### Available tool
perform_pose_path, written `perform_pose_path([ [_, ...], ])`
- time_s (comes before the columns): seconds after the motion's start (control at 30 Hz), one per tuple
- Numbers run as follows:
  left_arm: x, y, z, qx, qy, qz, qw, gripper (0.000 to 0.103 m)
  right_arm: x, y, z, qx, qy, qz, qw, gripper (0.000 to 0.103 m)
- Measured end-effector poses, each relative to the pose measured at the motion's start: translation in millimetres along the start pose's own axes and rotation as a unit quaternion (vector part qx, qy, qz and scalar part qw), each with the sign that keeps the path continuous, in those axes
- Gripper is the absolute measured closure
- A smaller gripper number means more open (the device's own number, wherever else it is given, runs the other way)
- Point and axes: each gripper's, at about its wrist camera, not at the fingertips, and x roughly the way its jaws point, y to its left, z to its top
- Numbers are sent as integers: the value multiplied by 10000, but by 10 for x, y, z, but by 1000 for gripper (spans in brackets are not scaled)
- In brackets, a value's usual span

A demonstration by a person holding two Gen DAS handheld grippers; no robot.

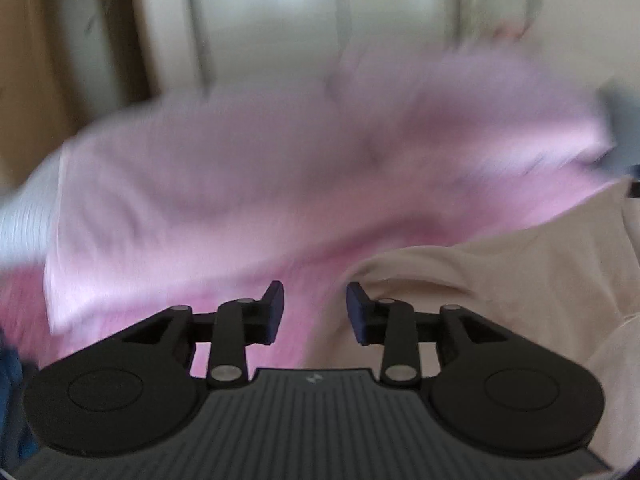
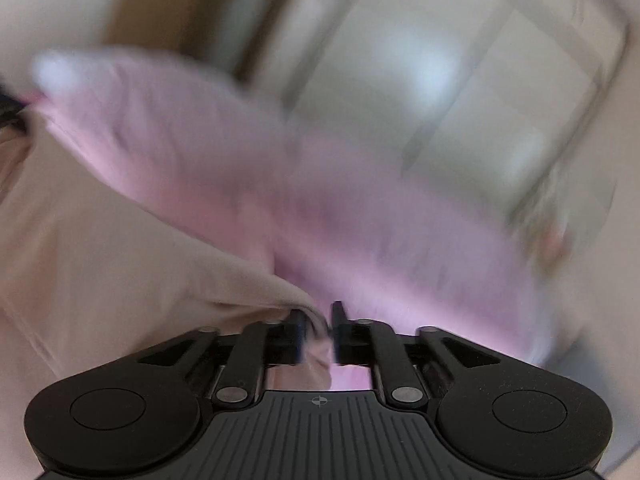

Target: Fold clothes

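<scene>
Both hand-held grippers face blurred cloth: the left gripper (image 1: 315, 312) stands with its jaws parted and nothing between its dark blue pads, poised over the seam where a pink garment (image 1: 240, 184) meets a cream fabric (image 1: 500, 280). Over on the right wrist view, the right gripper (image 2: 319, 334) has its jaws narrowly apart with a fold of the cream fabric (image 2: 120, 264) lying between them, though whether the pads press on it cannot be told. Pink garment (image 2: 360, 220) spreads beyond and to the right, before a pale window (image 2: 440, 80).
</scene>
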Motion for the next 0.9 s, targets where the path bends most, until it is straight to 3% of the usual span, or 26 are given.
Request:
perform_pose_path([
  [0.07, 248, 16, -243, -133, 399, 165, 9990, 75, 637, -59, -284, 761, 618, 392, 9944, 73],
  [0.1, 291, 41, -383, -209, 541, 199, 9981, 76, 823, -103, -451, 1198, 841, 622, 9873, 65],
  [0.13, 333, 66, -524, -284, 682, 233, 9970, 75, 913, -147, -636, 1587, 972, 790, 9794, 54],
  [0.2, 418, 116, -804, -436, 965, 301, 9939, 76, 918, -209, -1015, 2230, 1111, 934, 9640, 53],
  [0.27, 311, 179, -1062, -690, 1203, 276, 9899, 76, 657, -362, -1425, 3037, 1339, 878, 9392, 53],
  [0.33, 61, 248, -1313, -1025, 1436, 213, 9841, 76, 348, -550, -1875, 3897, 1558, 819, 9040, 53],
  [0.4, -190, 258, -1569, -1312, 1720, 257, 9760, 76, -29, -676, -2309, 4487, 1840, 740, 8714, 53],
  [0.43, -287, 240, -1661, -1408, 1841, 283, 9724, 77, -233, -705, -2484, 4600, 1992, 690, 8625, 53],
  [0.47, -384, 222, -1753, -1505, 1961, 308, 9685, 77, -442, -713, -2624, 4584, 2146, 634, 8601, 53],
  [0.53, -538, 167, -1873, -1665, 2113, 306, 9627, 77, -796, -656, -2780, 4250, 2501, 616, 8678, 53],
  [0.6, -604, 104, -1919, -1755, 2179, 224, 9598, 77, -1065, -598, -2927, 4220, 2845, 681, 8581, 53],
  [0.63, -622, 73, -1933, -1789, 2202, 172, 9587, 77, -1153, -569, -3013, 4421, 2917, 699, 8453, 53],
  [0.73, -643, 8, -1921, -1810, 2171, -42, 9592, 77, -1318, -468, -3289, 5416, 2849, 684, 7879, 53],
  [0.8, -640, -19, -1910, -1813, 2105, -228, 9604, 77, -1427, -401, -3473, 6041, 2782, 669, 7438, 53],
  [0.9, -598, -25, -1924, -1886, 2083, -424, 9588, 77, -1422, -257, -3698, 7002, 2513, 488, 6665, 53],
])
